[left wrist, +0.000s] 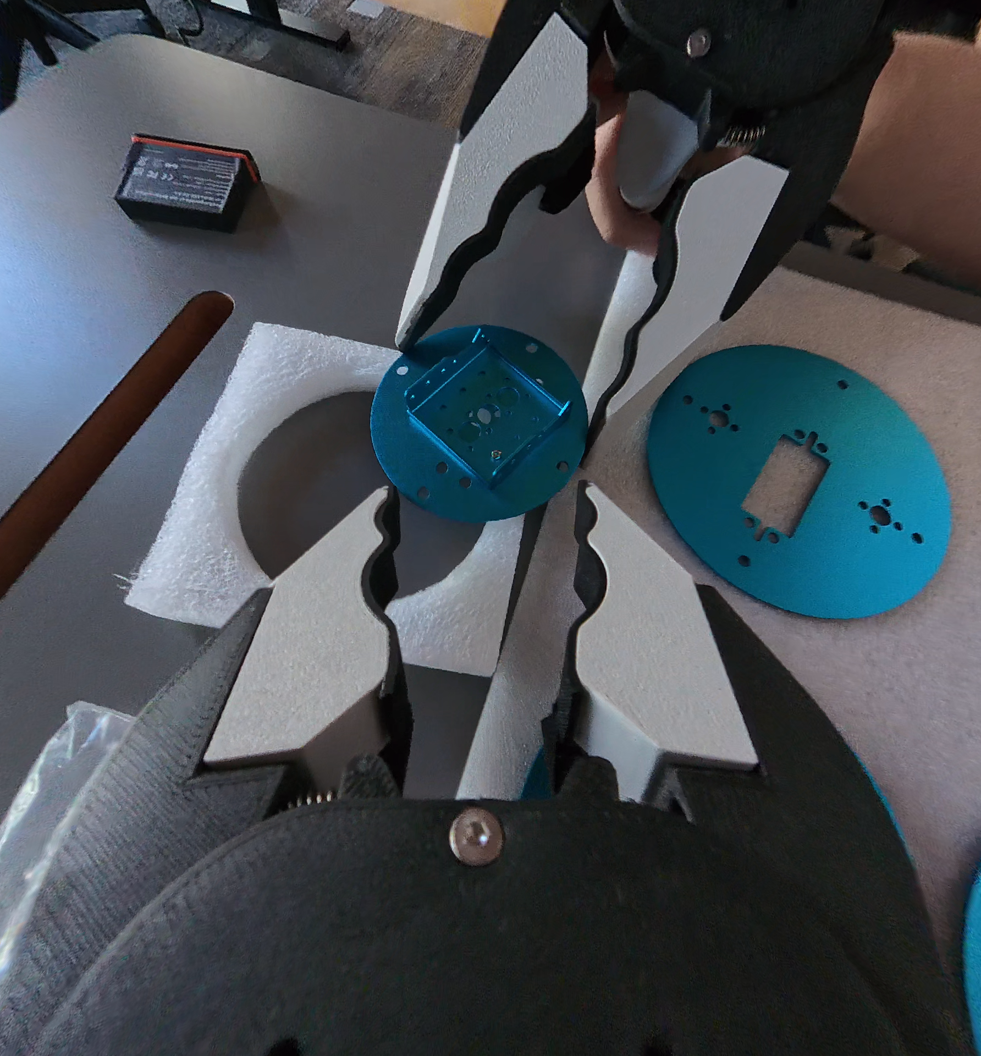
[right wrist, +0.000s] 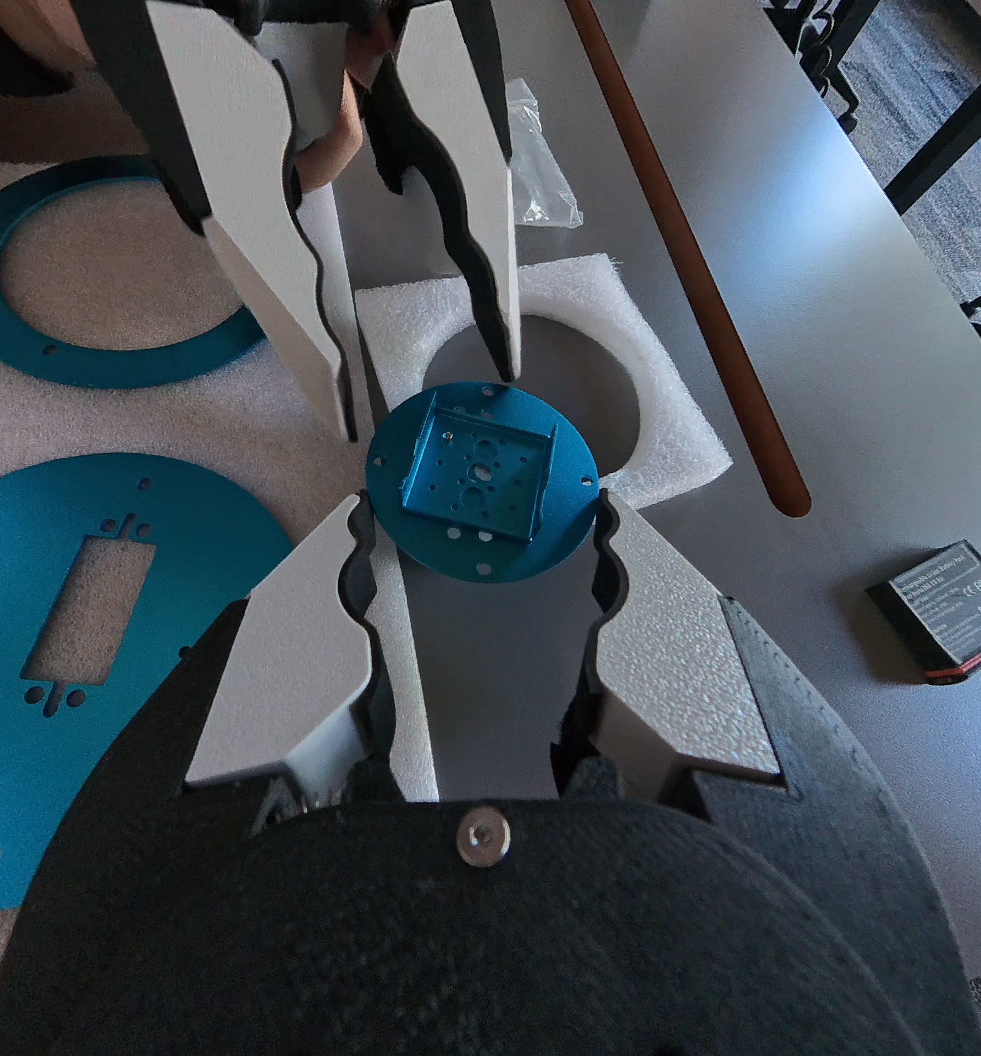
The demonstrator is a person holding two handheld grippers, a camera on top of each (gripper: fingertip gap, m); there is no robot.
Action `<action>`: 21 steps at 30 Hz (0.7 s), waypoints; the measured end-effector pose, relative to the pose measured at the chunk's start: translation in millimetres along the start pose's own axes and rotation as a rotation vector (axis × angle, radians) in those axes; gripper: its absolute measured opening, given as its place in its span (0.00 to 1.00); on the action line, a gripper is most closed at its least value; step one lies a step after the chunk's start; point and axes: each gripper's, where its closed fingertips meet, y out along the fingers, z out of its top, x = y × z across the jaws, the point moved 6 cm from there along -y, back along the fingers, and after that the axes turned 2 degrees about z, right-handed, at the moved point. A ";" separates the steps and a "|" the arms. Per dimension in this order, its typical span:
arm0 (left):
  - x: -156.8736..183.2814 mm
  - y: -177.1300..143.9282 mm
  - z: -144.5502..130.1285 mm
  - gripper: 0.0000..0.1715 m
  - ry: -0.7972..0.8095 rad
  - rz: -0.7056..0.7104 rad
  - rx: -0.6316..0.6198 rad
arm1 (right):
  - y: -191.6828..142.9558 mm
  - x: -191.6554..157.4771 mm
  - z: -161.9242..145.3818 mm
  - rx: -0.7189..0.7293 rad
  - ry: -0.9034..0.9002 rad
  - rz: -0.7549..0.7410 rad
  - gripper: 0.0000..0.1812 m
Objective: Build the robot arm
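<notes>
When looking along the fingers from the left wrist, finds the left claw spread open and empty at the bottom of the frame, tips at the near rim of a small blue disc. Cannot tell whether the tips touch it. Shows a clear bag in the lower left corner, beside the claw body.

Places the disc at frame centre, lying half on the grey worktop and half over the edge of a white foam block with a round cutout. Carries a square blue bracket on top.

Puts a large blue plate with a rectangular hole at the right of the frame, flat on a pale mat, just beside the disc.

Meets the right claw coming down from the top, likewise open and empty, tips at the far rim and one side of the disc, with a hand behind it.

From the right wrist, adds a blue ring at the left of the frame.

Farther off, sets a brown strip at the left and a black box at the upper left.
</notes>
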 end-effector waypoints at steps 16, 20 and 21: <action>-42.1 -4.3 8.7 0.09 -0.744 -0.114 0.081 | -0.3 -0.1 0.0 0.002 -0.003 -0.008 0.42; -52.3 3.5 4.0 0.08 -0.825 -0.169 0.038 | 0.3 0.2 -0.3 -0.002 0.003 -0.001 0.42; -53.6 4.7 2.9 0.07 -0.825 -0.185 0.033 | 0.3 0.2 -0.1 -0.001 0.001 -0.002 0.42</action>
